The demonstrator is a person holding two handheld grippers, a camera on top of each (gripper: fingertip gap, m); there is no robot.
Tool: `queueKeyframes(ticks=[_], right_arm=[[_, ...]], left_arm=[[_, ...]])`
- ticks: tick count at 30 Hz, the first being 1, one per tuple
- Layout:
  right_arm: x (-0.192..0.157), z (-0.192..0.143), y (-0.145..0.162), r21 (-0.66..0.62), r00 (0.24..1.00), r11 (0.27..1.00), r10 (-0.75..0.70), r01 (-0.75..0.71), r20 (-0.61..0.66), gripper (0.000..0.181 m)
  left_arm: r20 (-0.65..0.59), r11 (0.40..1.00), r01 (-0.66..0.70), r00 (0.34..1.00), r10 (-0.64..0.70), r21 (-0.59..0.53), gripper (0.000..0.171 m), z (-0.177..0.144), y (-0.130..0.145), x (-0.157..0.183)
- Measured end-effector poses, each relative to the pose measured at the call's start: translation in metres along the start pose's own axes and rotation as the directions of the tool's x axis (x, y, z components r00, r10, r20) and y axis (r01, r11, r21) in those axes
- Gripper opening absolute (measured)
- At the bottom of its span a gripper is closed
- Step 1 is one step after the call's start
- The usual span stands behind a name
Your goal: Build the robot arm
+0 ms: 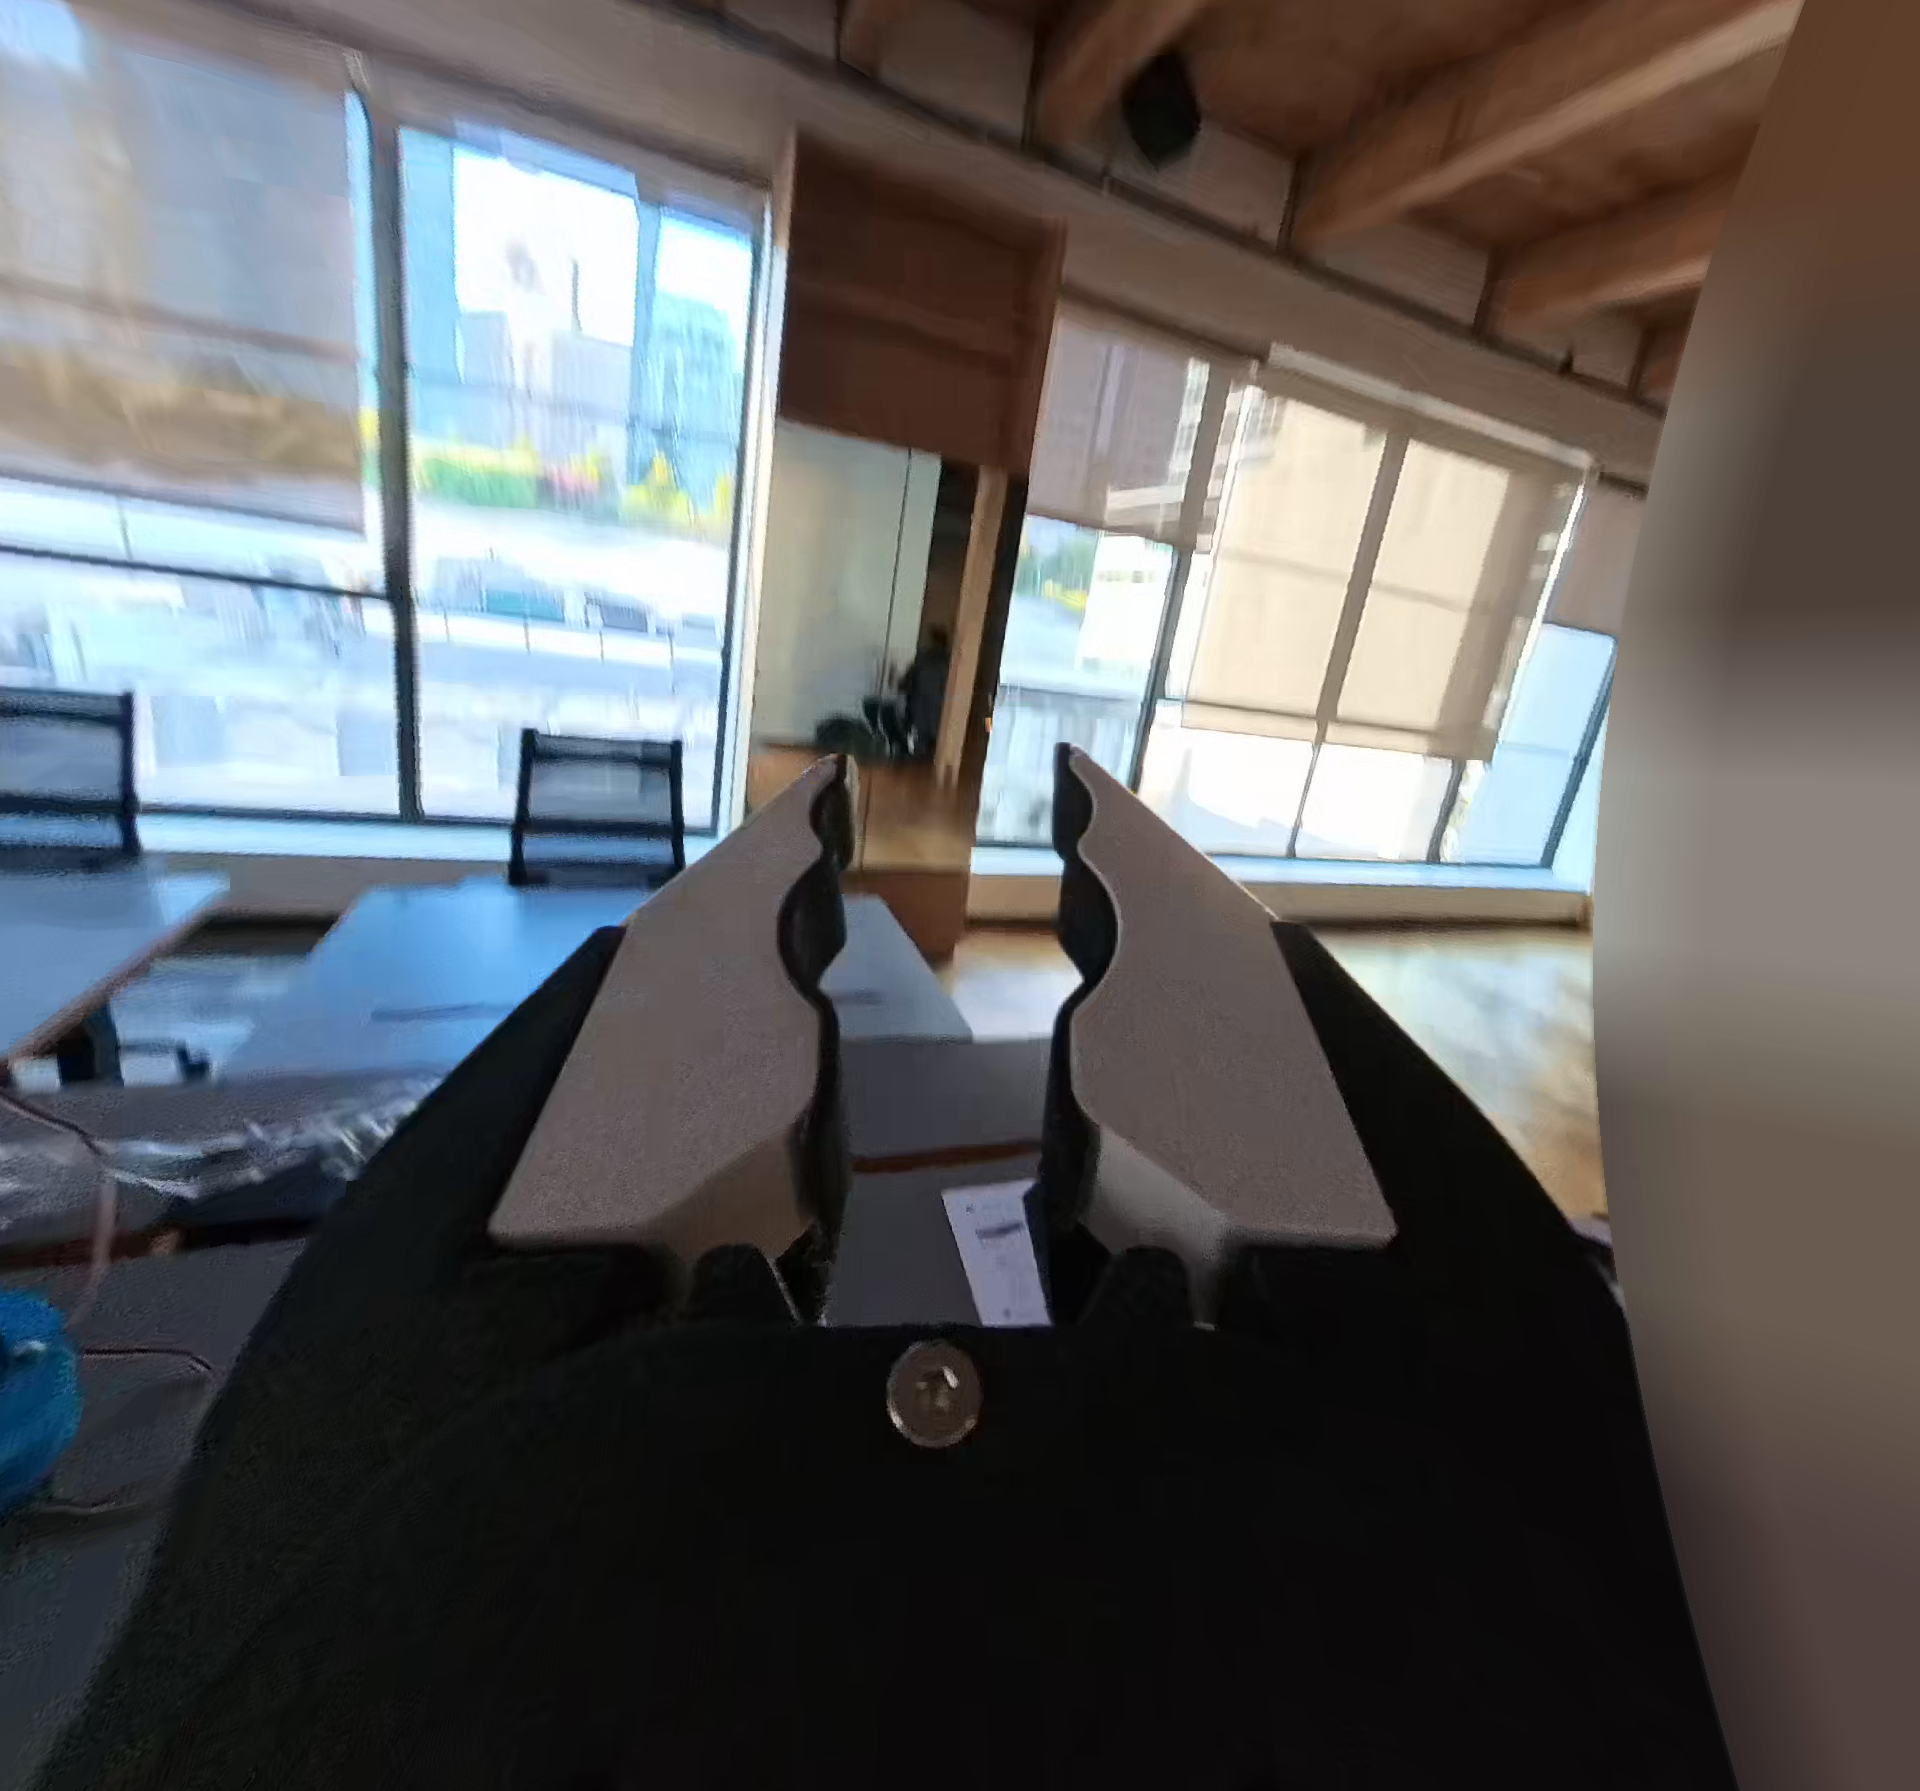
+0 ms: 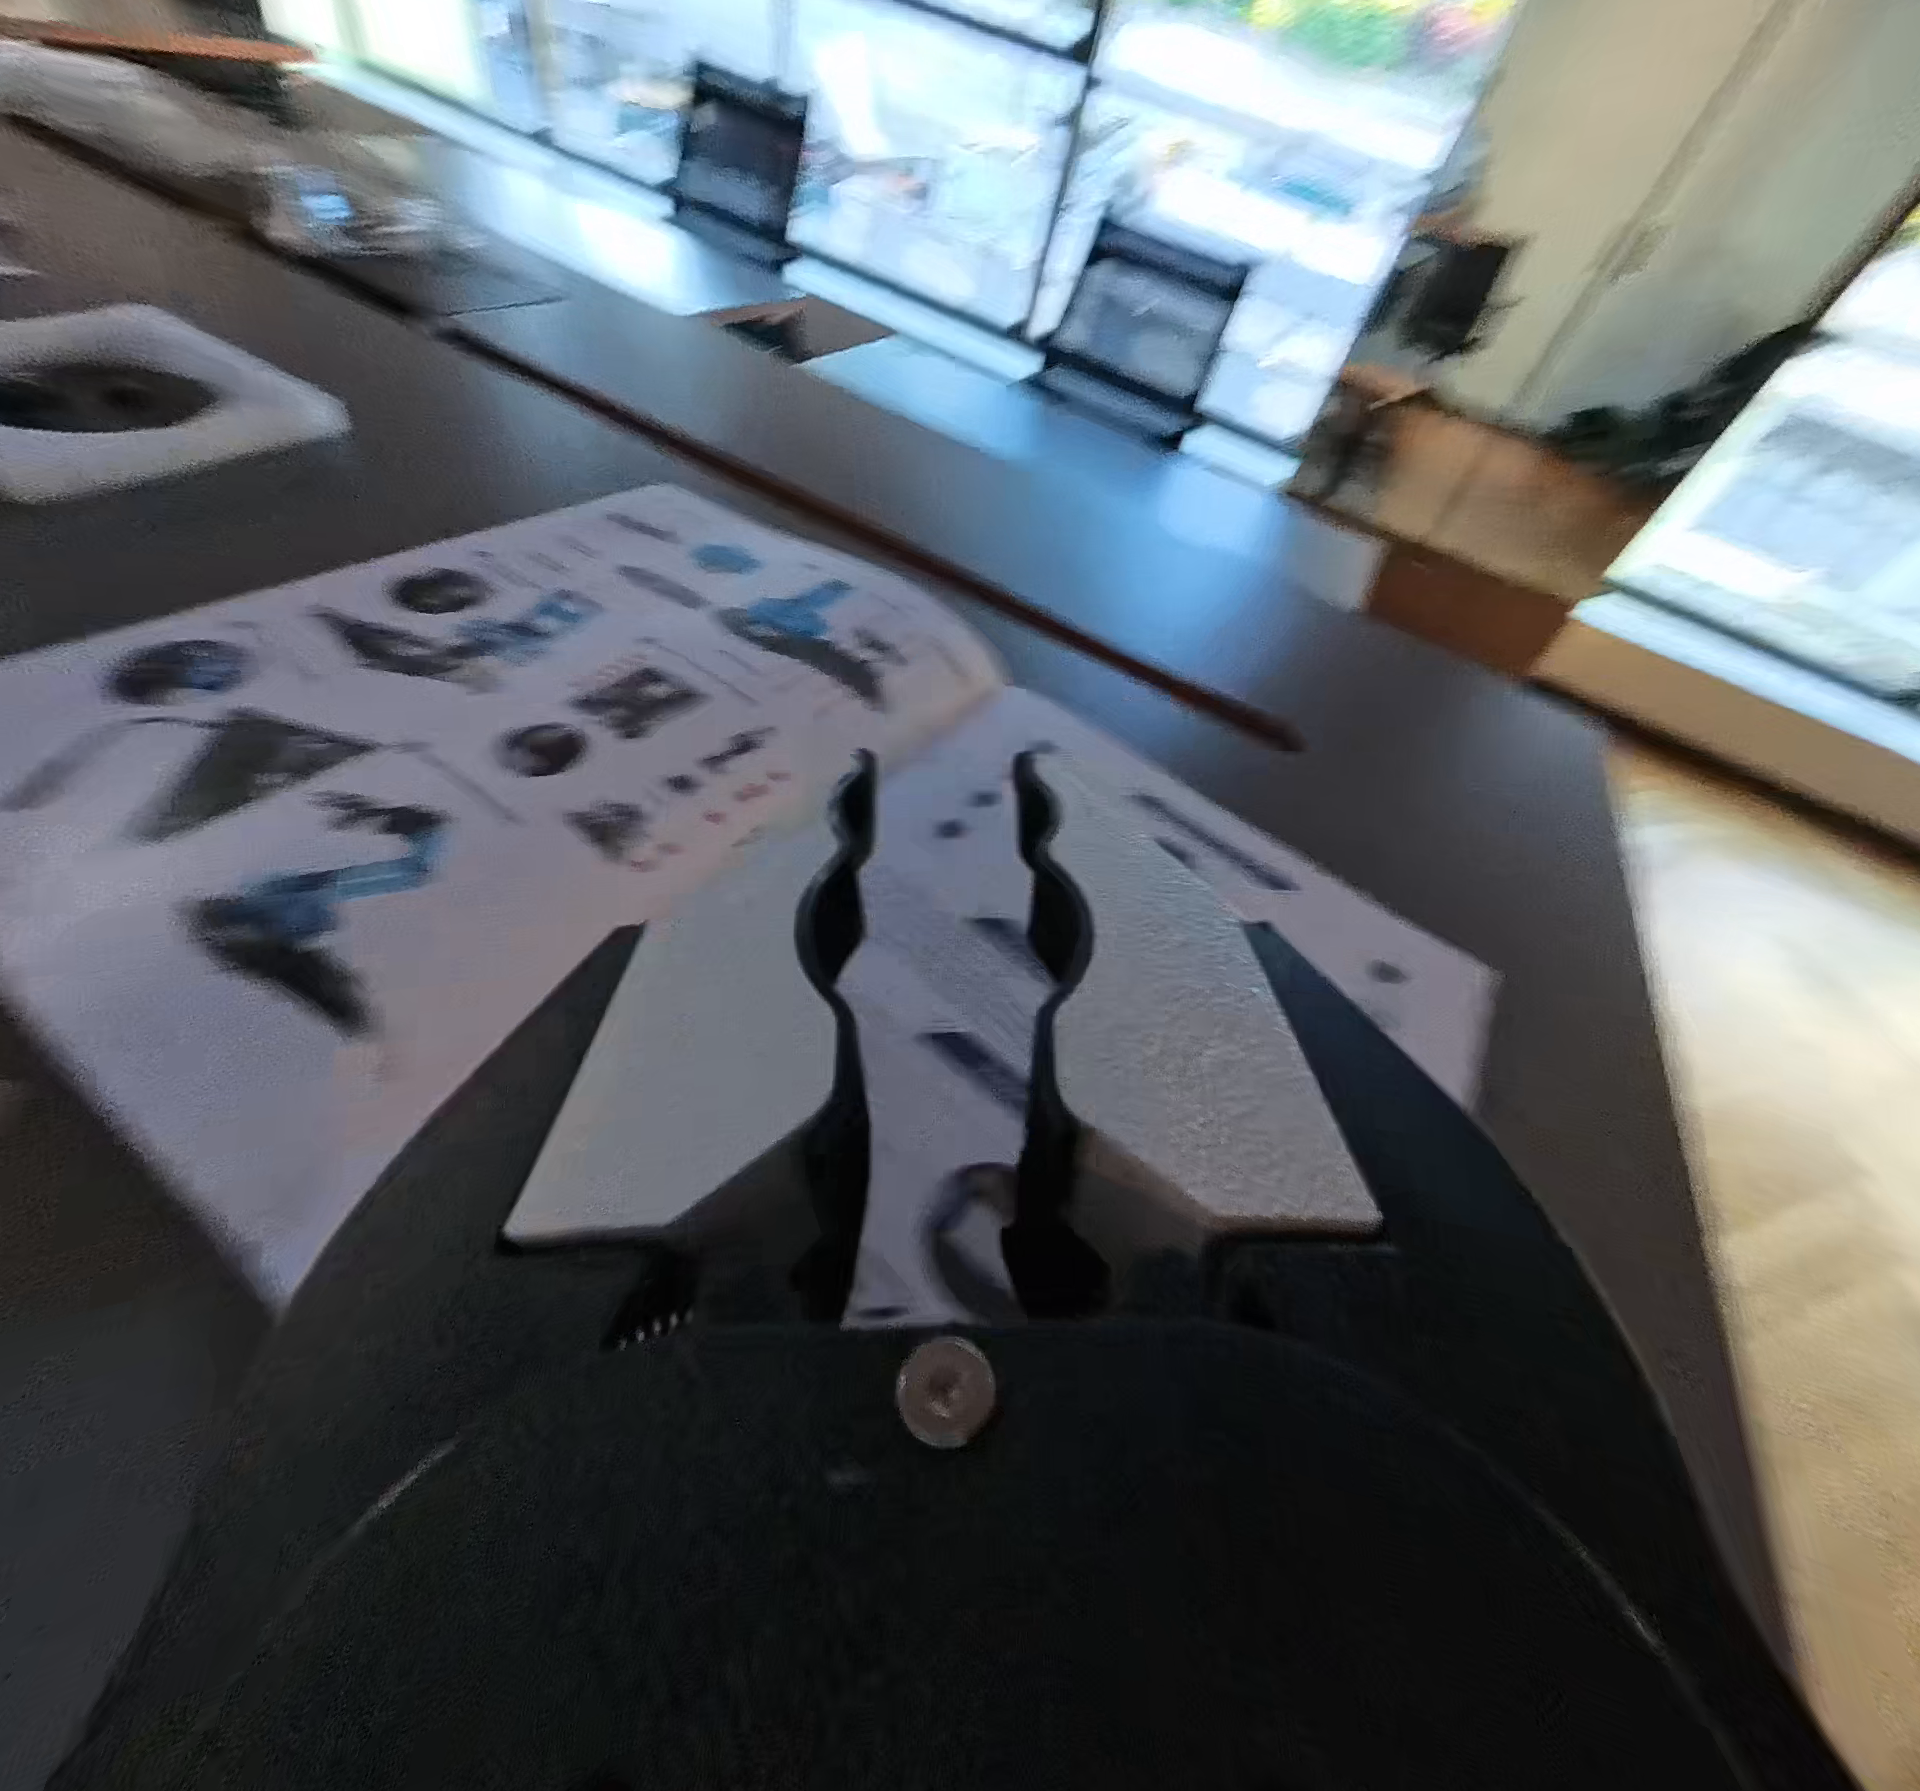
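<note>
My left gripper [image 1: 954, 767] is open and empty, raised and pointing across the room toward the windows, well above a dark table [image 1: 914, 1107]. A small white paper slip [image 1: 992, 1242] lies on that table below its fingers. My right gripper [image 2: 940, 767] is open and empty, low over a large white printed sheet [image 2: 416, 785] with dark and blue pictures that lies on a dark table [image 2: 1195, 536]. Its fingers hover over the sheet's right part. The right view is blurred by motion.
A white foam block with a round hollow [image 2: 135, 401] sits at the table's left. Black chairs [image 1: 597, 811] [image 2: 740, 152] stand by the windows. Grey tables [image 1: 499, 962], a clear plastic bag [image 1: 208, 1149], a blue object [image 1: 31, 1398] and a pale column [image 1: 1766, 806] are nearby. The wooden floor [image 2: 1766, 1066] lies right of the table. About 50 cm separates my left fingertips from my right.
</note>
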State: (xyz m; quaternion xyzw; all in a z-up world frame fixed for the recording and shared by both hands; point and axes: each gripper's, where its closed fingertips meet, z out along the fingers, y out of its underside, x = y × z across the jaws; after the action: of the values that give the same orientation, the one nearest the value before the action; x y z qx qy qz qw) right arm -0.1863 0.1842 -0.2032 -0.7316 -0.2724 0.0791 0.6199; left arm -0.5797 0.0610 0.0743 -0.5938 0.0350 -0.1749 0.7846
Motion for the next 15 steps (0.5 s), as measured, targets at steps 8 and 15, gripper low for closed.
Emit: queueKeyframes(ticks=[8, 15], right_arm=[[-0.175, 0.001, -0.032, -0.166, 0.876, 0.986, 0.078, 0.002, 0.475, 0.031], [-0.308, 0.082, -0.083, -0.183, 0.759, 0.963, -0.032, 0.197, 0.651, 0.007]], left_arm=[[0.189, 0.957, -0.189, 0.954, 0.232, -0.221, 0.038, -0.187, -0.012, -0.049], [0.257, 0.909, -0.1, 0.941, 0.218, -0.405, 0.034, -0.348, -0.002, -0.114]])
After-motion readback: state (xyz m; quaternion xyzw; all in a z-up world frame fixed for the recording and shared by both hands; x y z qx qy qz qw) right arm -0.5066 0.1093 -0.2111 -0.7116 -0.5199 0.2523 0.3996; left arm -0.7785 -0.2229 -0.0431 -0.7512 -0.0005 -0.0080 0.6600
